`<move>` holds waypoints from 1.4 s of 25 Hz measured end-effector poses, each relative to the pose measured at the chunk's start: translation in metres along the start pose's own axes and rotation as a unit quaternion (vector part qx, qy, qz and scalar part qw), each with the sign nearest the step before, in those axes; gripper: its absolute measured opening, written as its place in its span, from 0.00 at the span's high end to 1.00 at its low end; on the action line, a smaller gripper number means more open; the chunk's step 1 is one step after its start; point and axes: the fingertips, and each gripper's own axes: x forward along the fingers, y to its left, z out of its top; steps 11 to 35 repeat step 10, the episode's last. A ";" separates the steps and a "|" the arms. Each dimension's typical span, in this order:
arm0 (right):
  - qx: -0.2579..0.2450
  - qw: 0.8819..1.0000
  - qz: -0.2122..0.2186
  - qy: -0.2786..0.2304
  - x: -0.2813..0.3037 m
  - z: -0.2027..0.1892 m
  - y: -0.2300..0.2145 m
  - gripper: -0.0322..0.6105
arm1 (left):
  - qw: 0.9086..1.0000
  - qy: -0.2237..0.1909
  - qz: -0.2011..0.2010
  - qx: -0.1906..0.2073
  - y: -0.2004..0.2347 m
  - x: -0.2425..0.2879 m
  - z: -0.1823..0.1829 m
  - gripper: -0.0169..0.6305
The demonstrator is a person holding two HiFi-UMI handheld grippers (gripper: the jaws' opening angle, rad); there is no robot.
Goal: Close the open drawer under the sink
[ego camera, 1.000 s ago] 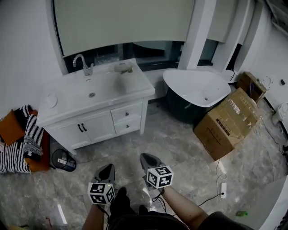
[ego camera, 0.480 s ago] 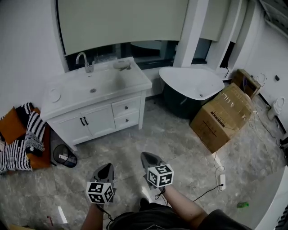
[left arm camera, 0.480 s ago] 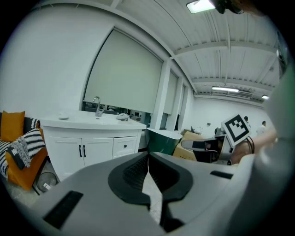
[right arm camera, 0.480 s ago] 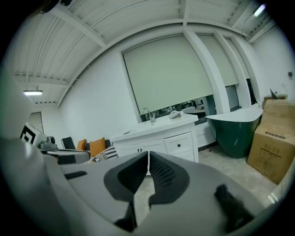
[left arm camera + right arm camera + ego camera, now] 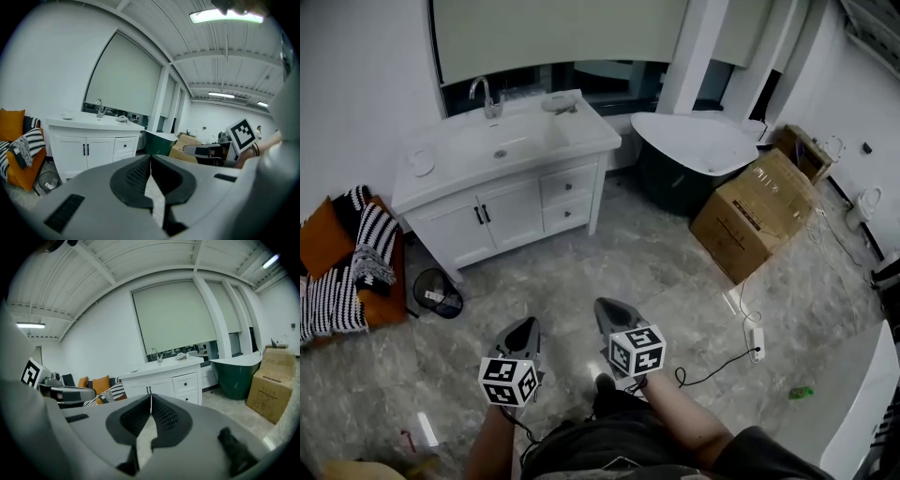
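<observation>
The white vanity (image 5: 502, 202) with sink basin (image 5: 500, 145) and faucet (image 5: 487, 97) stands against the far wall. Its two small drawers (image 5: 567, 183) sit flush with the cabinet front, beside the double doors. Both grippers hover low over the marble floor, well short of the vanity. My left gripper (image 5: 523, 330) is shut with nothing in it, and my right gripper (image 5: 609, 309) is shut and empty too. In the left gripper view the closed tips (image 5: 150, 157) point past the vanity (image 5: 93, 145). In the right gripper view the closed tips (image 5: 150, 397) line up with the cabinet (image 5: 164, 383).
A dark green bathtub (image 5: 698, 141) stands right of the vanity, with a large cardboard box (image 5: 755, 216) beyond it. A waste bin (image 5: 438, 292) and orange cushions with a striped blanket (image 5: 337, 272) lie at the left. A power strip with cable (image 5: 755, 342) lies on the floor.
Both grippers and the camera have drawn back from the vanity, which now sits farther off and higher in the head view. The drawers look flush throughout.
</observation>
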 end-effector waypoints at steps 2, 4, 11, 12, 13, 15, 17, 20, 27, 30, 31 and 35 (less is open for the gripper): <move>-0.006 1.000 -0.003 0.006 -0.009 -0.007 0.012 0.90 | 1.000 0.001 -0.005 0.001 0.000 -0.014 -0.004 0.95; -0.006 1.000 -0.008 0.008 -0.016 -0.012 0.023 0.91 | 1.000 -0.001 -0.009 0.002 0.000 -0.025 -0.006 0.95; -0.010 1.000 -0.015 0.003 -0.029 -0.018 0.050 0.91 | 1.000 -0.006 -0.024 -0.004 -0.005 -0.049 -0.012 0.95; -0.010 1.000 -0.015 0.003 -0.029 -0.018 0.050 0.91 | 1.000 -0.006 -0.024 -0.004 -0.005 -0.049 -0.012 0.95; -0.010 1.000 -0.015 0.003 -0.029 -0.018 0.050 0.91 | 1.000 -0.006 -0.024 -0.004 -0.005 -0.049 -0.012 0.95; -0.010 1.000 -0.015 0.003 -0.029 -0.018 0.050 0.91 | 1.000 -0.006 -0.024 -0.004 -0.005 -0.049 -0.012 0.95; -0.010 1.000 -0.015 0.003 -0.029 -0.018 0.050 0.91 | 1.000 -0.006 -0.024 -0.004 -0.005 -0.049 -0.012 0.95; -0.010 1.000 -0.015 0.003 -0.029 -0.018 0.050 0.91 | 1.000 -0.006 -0.024 -0.004 -0.005 -0.049 -0.012 0.95; -0.010 1.000 -0.015 0.003 -0.029 -0.018 0.050 0.91 | 1.000 -0.006 -0.024 -0.004 -0.005 -0.049 -0.012 0.95; -0.010 1.000 -0.015 0.003 -0.029 -0.018 0.050 0.91 | 1.000 -0.006 -0.024 -0.004 -0.005 -0.049 -0.012 0.95; -0.010 1.000 -0.015 0.003 -0.029 -0.018 0.050 0.91 | 1.000 -0.006 -0.024 -0.004 -0.005 -0.049 -0.012 0.95; -0.010 1.000 -0.015 0.003 -0.029 -0.018 0.050 0.91 | 1.000 -0.006 -0.024 -0.004 -0.005 -0.049 -0.012 0.95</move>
